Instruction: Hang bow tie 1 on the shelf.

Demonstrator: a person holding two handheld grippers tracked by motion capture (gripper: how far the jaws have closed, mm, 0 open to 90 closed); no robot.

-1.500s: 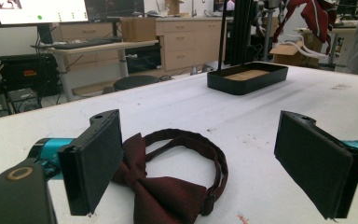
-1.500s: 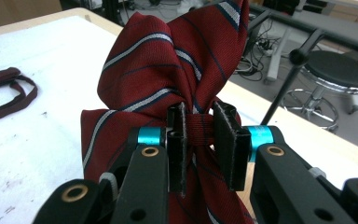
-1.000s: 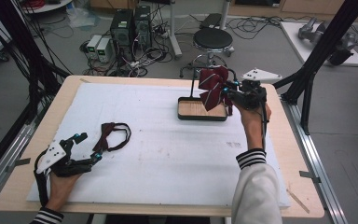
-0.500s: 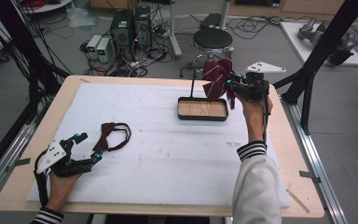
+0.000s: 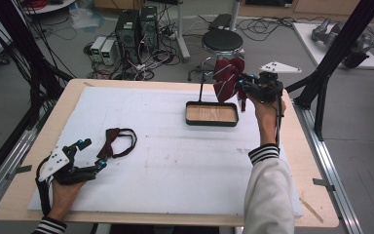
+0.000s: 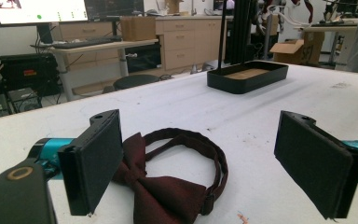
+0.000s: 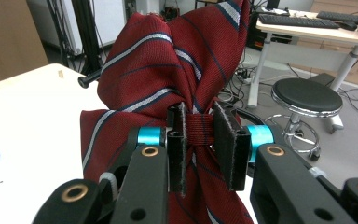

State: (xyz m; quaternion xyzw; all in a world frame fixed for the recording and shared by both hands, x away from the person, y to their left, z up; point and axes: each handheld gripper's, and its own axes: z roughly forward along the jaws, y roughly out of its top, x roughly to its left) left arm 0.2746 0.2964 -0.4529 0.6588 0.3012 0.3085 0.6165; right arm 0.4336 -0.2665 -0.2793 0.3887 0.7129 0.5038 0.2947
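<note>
A red striped bow tie [image 5: 228, 78] hangs in the air above the far right edge of a black tray with a wooden floor [image 5: 212, 122], beside the thin black post [image 5: 201, 87] that rises from the tray. My right gripper [image 5: 241, 86] is shut on the bow tie's [image 7: 168, 70] middle knot, whose band shows between the pads [image 7: 179, 147]. A dark maroon bow tie [image 5: 112, 142] with a looped strap lies on the white sheet at the left. My left gripper [image 5: 93, 153] rests on the table beside it, open, with the maroon bow tie [image 6: 168, 191] low between its jaws, the left pad at its wing.
The white sheet [image 5: 175, 161] covers most of the wooden table. Black frame posts [image 5: 331, 58] stand at the table's right and left. A round stool [image 5: 222, 41] and computer boxes [image 5: 136, 27] stand on the floor beyond the far edge.
My right gripper has lifted the striped bow tie a little higher and farther from the tray. The left gripper and the maroon bow tie have stayed where they were.
</note>
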